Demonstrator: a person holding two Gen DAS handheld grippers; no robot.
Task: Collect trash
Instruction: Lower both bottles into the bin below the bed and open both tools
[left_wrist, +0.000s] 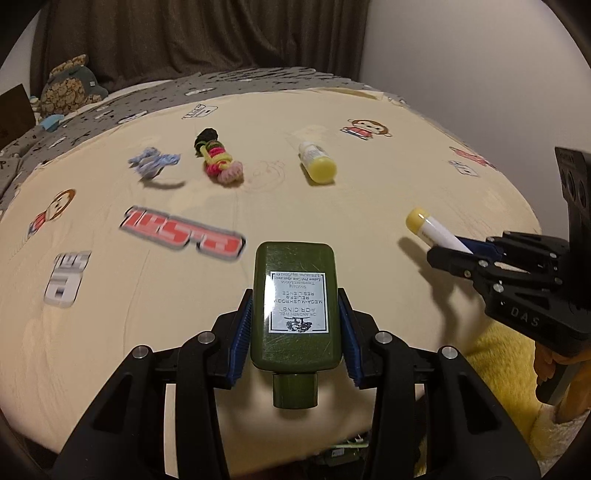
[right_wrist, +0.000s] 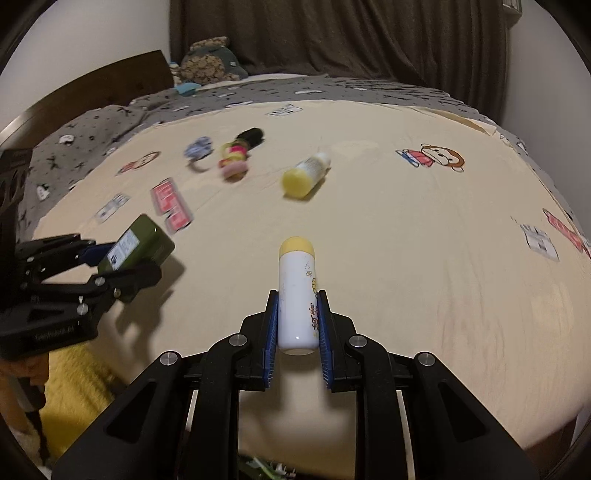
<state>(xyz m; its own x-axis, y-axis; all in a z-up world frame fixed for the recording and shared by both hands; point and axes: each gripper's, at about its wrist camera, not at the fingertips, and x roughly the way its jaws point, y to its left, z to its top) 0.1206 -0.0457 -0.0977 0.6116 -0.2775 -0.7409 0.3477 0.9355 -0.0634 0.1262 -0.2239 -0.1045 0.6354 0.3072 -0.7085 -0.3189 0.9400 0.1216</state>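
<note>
My left gripper (left_wrist: 295, 325) is shut on a dark green lotion bottle (left_wrist: 295, 295), cap toward the camera, held above the bed's near edge. It also shows in the right wrist view (right_wrist: 138, 251). My right gripper (right_wrist: 297, 321) is shut on a white tube with a yellow cap (right_wrist: 297, 288), seen from the left wrist at the right (left_wrist: 432, 227). On the cream bedspread (left_wrist: 369, 221) lie a small yellow-capped bottle (left_wrist: 317, 162), a pink and yellow knitted doll (left_wrist: 218, 157) and a blue-grey scrap (left_wrist: 153, 164).
A grey patterned blanket (right_wrist: 332, 92) and a stuffed toy (right_wrist: 208, 62) lie at the bed's far end, before a dark curtain (right_wrist: 332, 37). A wooden headboard (right_wrist: 92, 96) is at the left. A yellow rug (left_wrist: 506, 354) lies beside the bed.
</note>
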